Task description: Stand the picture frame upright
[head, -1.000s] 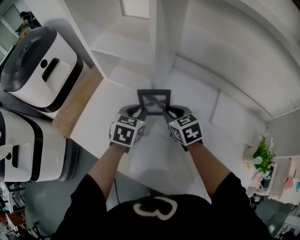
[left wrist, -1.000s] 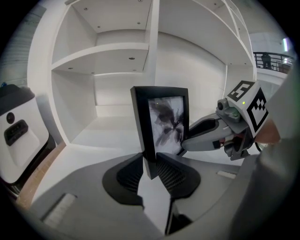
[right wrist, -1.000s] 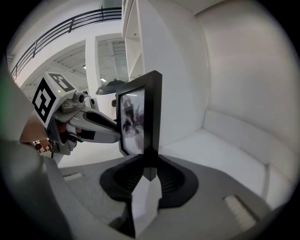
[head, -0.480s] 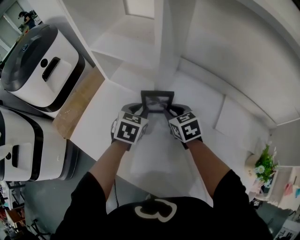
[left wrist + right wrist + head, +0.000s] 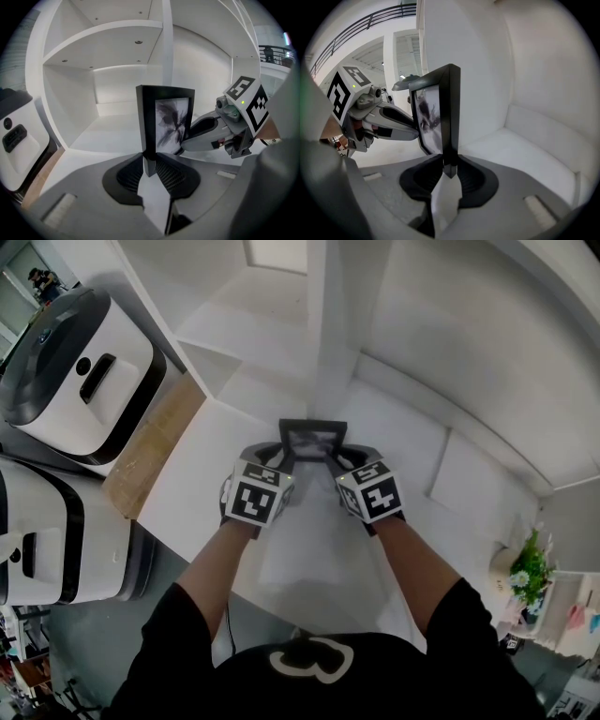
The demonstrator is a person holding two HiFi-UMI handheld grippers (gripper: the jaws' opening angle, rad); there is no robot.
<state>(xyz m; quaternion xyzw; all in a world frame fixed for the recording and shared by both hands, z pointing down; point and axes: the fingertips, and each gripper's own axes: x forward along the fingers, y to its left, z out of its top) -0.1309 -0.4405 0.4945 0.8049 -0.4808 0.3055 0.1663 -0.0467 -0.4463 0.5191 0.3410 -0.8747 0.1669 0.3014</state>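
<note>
Black-edged picture frame (image 5: 313, 439) held upright over the white shelf surface (image 5: 202, 470), just in front of a vertical divider (image 5: 328, 324). Head view: left gripper (image 5: 281, 457) and right gripper (image 5: 339, 457) meet the frame's two side edges, marker cubes (image 5: 255, 498) facing the camera. Two white-and-dark appliances (image 5: 75, 371) stand at far left.

Left gripper view: the jaws of the left gripper (image 5: 150, 169) are clamped on the lower end of the picture frame's (image 5: 166, 122) near side edge. The right gripper (image 5: 206, 136) touches the opposite edge.

Right gripper view: the jaws of the right gripper (image 5: 449, 172) are closed on the lower end of the picture frame's (image 5: 440, 110) side edge, with the left gripper (image 5: 389, 122) beyond. Whether the frame's bottom rests on the shelf cannot be told.
</note>
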